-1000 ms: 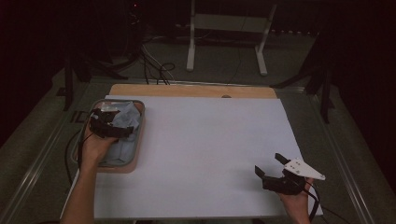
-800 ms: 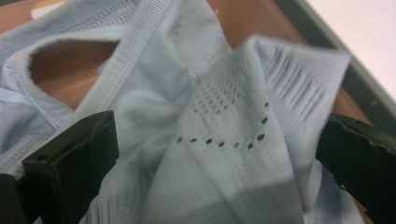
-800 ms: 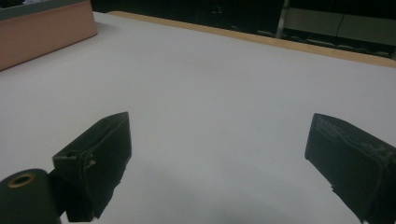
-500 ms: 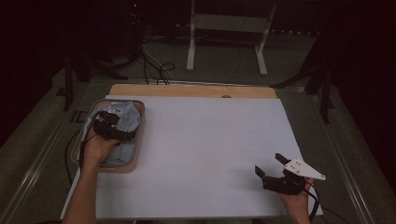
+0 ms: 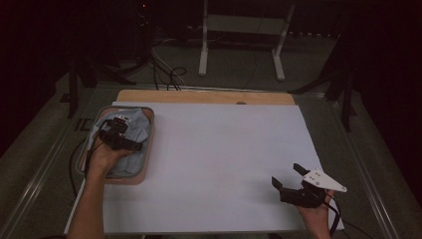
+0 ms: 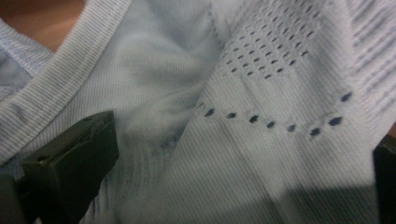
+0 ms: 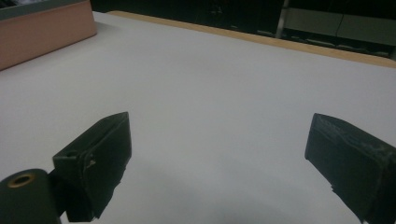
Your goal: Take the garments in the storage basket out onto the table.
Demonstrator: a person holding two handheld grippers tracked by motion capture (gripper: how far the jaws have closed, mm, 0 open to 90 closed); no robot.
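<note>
Left gripper (image 5: 115, 133), jaws spread wide, sits down in the crumpled pale-blue knit garment (image 5: 130, 130) filling the tan tray (image 5: 148, 164) at frame left. Right gripper (image 5: 291, 180) hangs released, lower right, over the white sheet (image 5: 219, 159).

**Tray at the left edge, free gripper at the near right**

A white sheet (image 5: 219, 164) covers most of the wooden table (image 5: 199, 96), whose bare strip runs along the far edge behind it. A shallow tan rectangular tray (image 5: 147, 149) sits on the table's left side, overlapping the sheet's left edge. Inside the tray lies a crumpled pale-blue knit garment (image 5: 137, 127). The left black two-jaw gripper (image 5: 117, 130) is down in the tray on top of that garment, jaws spread with the fabric (image 6: 243, 140) between them. The right black two-jaw gripper (image 5: 290, 180) is at the sheet's near right corner, well apart from the tray, jaws spread over bare sheet (image 7: 219, 116). Beyond the table, a white metal stand (image 5: 244, 40) is on the floor, with cables (image 5: 166, 74) to its left.
</note>
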